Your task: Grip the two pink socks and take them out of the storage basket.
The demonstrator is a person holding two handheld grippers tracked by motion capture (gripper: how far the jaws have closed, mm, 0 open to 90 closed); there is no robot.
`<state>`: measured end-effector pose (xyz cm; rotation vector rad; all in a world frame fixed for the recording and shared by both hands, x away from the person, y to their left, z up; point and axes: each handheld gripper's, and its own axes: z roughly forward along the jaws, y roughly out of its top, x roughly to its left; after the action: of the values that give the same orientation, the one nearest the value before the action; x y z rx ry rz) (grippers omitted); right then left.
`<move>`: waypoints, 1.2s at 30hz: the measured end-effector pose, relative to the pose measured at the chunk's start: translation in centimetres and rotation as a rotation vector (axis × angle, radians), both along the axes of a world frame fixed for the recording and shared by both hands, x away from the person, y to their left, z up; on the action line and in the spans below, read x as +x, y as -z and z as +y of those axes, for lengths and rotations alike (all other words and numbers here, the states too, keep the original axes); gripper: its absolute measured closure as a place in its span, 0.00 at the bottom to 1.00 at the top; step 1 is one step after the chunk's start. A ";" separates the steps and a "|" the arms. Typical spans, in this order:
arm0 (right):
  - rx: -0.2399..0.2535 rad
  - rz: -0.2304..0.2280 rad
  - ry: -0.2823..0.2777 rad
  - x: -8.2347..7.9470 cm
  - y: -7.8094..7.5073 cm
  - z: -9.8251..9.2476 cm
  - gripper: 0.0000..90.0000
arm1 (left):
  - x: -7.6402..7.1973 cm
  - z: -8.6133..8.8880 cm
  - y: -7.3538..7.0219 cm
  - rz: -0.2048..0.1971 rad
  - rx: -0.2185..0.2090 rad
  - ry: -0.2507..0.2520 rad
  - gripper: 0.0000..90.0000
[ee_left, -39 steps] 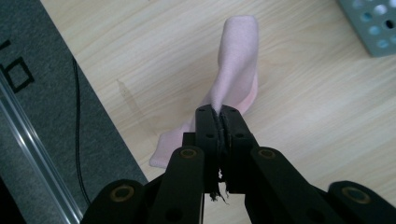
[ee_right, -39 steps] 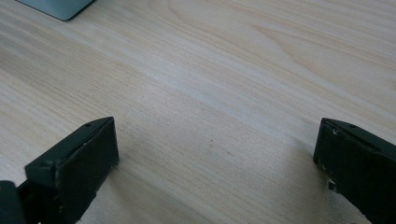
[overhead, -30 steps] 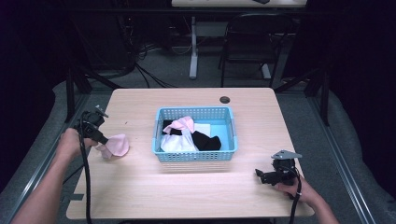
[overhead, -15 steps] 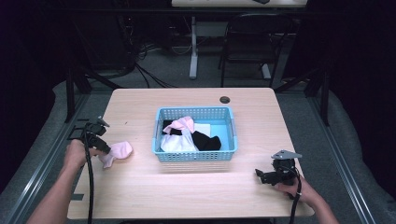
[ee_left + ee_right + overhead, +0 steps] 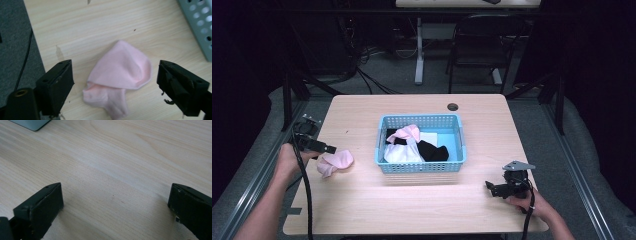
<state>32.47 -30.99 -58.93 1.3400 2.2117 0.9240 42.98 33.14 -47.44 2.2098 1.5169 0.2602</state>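
A pink sock (image 5: 335, 162) (image 5: 119, 79) lies crumpled on the wooden table (image 5: 422, 210), left of the blue basket (image 5: 422, 166). My left gripper (image 5: 331, 149) (image 5: 115, 87) hovers just above and left of the sock; its jaws have just been opening and now stand wide apart, clear of the cloth. Inside the basket lie a pink sock (image 5: 406, 133), a white cloth (image 5: 402, 152) and a black sock (image 5: 432, 151). My right gripper (image 5: 488, 187) (image 5: 115, 212) rests low over bare wood at the table's front right, open and empty.
A small dark hole (image 5: 453, 106) sits near the table's far edge. Black cables trail from both grippers over the front edge. Grey floor (image 5: 15, 37) lies past the table's left edge. A chair and desk legs stand beyond the table.
The left gripper lowered the pink sock to the table, opened and let it go; the sock now lies loose on the wood. The right gripper has not moved.
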 end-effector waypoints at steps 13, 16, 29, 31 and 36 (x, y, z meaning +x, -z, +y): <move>0.001 -0.001 -0.001 0.0 0.0 0.0 0.00 | 0.7 -2.8 -1.9 -0.092 -0.054 0.040 0.00; 0.001 -0.001 -0.001 0.0 0.0 0.0 0.00 | 0.9 -3.7 -2.3 -0.116 -0.072 0.043 0.00; 0.001 -0.001 -0.001 0.0 0.0 0.0 0.00 | 2.1 -7.8 -3.8 -0.183 -0.101 0.098 0.00; 0.001 -0.001 -0.001 0.0 0.0 0.0 0.00 | 2.3 -8.7 -4.0 -0.185 -0.109 0.117 0.00; 0.000 0.000 -0.001 0.0 0.0 0.0 0.00 | 2.7 -11.1 -4.6 -0.211 -0.121 0.158 0.00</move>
<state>32.48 -30.99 -58.93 1.3392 2.2119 0.9248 45.73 22.02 -42.84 2.1186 1.2082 0.3313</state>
